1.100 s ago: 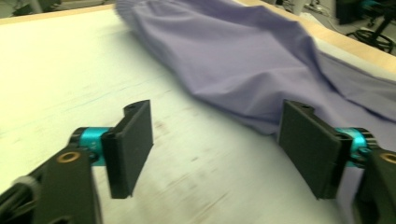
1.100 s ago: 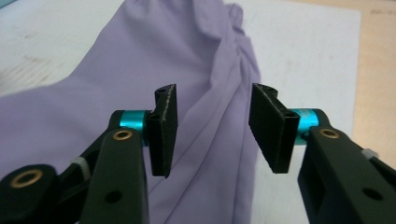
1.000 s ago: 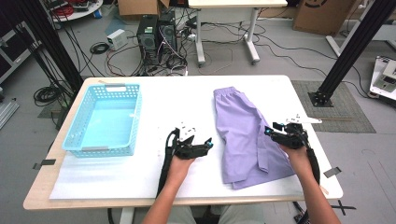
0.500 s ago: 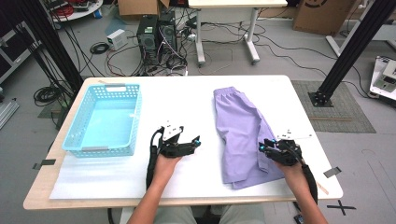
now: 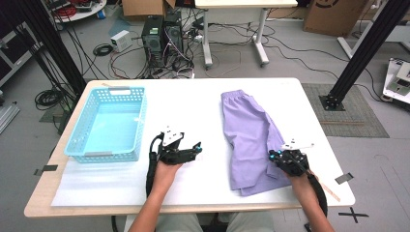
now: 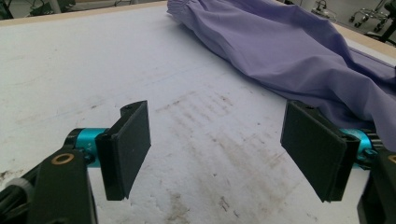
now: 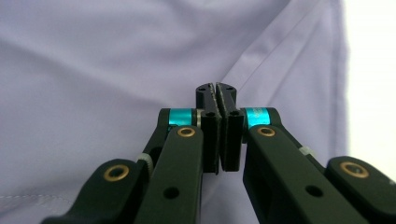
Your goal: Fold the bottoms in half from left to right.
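Looking down in high view: purple shorts [image 5: 251, 135] lying flat on right half of white table [image 5: 193, 96], waistband at far end, hems toward person. Left gripper [image 5: 196, 149] sitting on bare tabletop between light blue basket [image 5: 116, 90] and shorts, well apart from both, pointing at shorts. Right gripper [image 5: 273, 155] resting on near right leg of shorts, close to hem.

Left gripper view: left gripper [image 6: 215, 149] spread wide, nothing between pads, only scuffed table [image 6: 93, 70] under them. Shorts [image 6: 289, 51] running across upper right, just beyond right-hand pad.

Right gripper view: right gripper [image 7: 217, 88] having just been closing, pads now pressed together over shorts [image 7: 93, 56], tips right at a folded seam. Can't tell whether any cloth is pinched between pads. Strip of table [image 7: 369, 70] at right edge.
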### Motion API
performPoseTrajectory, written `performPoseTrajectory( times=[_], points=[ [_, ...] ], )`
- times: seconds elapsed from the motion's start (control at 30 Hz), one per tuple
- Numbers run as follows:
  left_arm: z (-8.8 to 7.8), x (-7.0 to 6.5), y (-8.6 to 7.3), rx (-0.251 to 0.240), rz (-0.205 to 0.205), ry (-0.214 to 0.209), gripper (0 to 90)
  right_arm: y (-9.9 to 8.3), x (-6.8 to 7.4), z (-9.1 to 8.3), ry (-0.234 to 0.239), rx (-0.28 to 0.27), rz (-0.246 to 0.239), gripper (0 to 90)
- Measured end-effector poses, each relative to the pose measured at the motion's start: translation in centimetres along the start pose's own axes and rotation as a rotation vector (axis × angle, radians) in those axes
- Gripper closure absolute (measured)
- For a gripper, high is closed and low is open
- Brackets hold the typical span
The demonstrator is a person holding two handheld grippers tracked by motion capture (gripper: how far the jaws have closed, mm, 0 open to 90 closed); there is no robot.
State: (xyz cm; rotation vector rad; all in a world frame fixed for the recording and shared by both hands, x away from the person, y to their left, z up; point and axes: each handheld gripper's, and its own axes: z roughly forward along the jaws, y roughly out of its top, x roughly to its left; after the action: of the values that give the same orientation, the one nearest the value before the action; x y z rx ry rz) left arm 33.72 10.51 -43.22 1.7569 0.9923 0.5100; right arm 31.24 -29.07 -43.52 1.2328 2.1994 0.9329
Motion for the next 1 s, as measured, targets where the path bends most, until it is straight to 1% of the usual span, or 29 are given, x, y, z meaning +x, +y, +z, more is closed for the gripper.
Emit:
performPoseTrajectory(
  times=[0.1,0.13,0.27,0.3,0.43,0.47,0.5,0.57,0.6,0.63,0.7,0.73,0.8,0.9,1.0],
  points=[
    [-0.1,0.1,0.0,0.002,-0.006,0.004,24.3,-0.1,-1.1,-1.1,-0.02,-0.022,0.031,89.5],
    [-0.1,0.2,0.0,0.005,-0.004,0.005,24.3,-0.3,-1.5,-1.3,-0.033,-0.023,0.042,89.5],
    [0.0,0.2,0.0,0.008,-0.009,0.008,24.3,-1.2,-3.1,-2.2,-0.058,-0.02,0.074,89.7],
    [0.0,0.2,0.0,0.009,-0.009,0.009,24.3,-1.4,-3.4,-2.4,-0.06,-0.019,0.086,89.7],
    [0.1,0.3,0.0,0.01,-0.019,0.01,24.3,-2.0,-4.4,-3.4,-0.077,-0.019,0.107,89.8],
    [0.1,0.3,0.0,0.01,-0.019,0.011,24.3,-2.3,-4.7,-3.6,-0.076,-0.014,0.124,89.7],
    [0.1,0.4,0.0,0.008,-0.022,0.012,24.3,-2.4,-4.9,-3.7,-0.077,-0.003,0.13,89.7],
    [0.1,0.4,0.0,0.009,-0.025,0.014,24.3,-2.8,-5.3,-3.6,-0.093,0.037,0.132,89.4],
    [0.1,0.4,0.0,0.011,-0.024,0.014,24.4,-2.9,-5.6,-3.4,-0.088,0.058,0.136,87.6],
    [0.1,0.4,0.0,0.013,-0.021,0.012,24.4,-3.1,-5.7,-3.3,-0.095,0.056,0.136,83.4],
    [0.1,0.4,0.0,0.013,-0.022,0.011,24.4,-3.0,-5.8,-3.4,-0.079,0.027,0.148,74.3],
    [0.1,0.4,0.0,0.014,-0.023,0.012,24.4,-2.9,-5.7,-3.6,-0.067,-0.002,0.151,73.5],
    [0.2,0.4,0.0,0.012,-0.023,0.014,24.4,-2.6,-5.5,-3.8,-0.057,-0.03,0.132,71.6],
    [0.2,0.4,0.0,0.012,-0.024,0.014,24.4,-2.1,-4.9,-3.4,-0.028,-0.04,0.109,71.3],
    [0.1,0.4,0.0,0.013,-0.025,0.014,24.4,-1.7,-4.5,-2.3,-0.008,-0.033,0.089,71.4]
  ],
)
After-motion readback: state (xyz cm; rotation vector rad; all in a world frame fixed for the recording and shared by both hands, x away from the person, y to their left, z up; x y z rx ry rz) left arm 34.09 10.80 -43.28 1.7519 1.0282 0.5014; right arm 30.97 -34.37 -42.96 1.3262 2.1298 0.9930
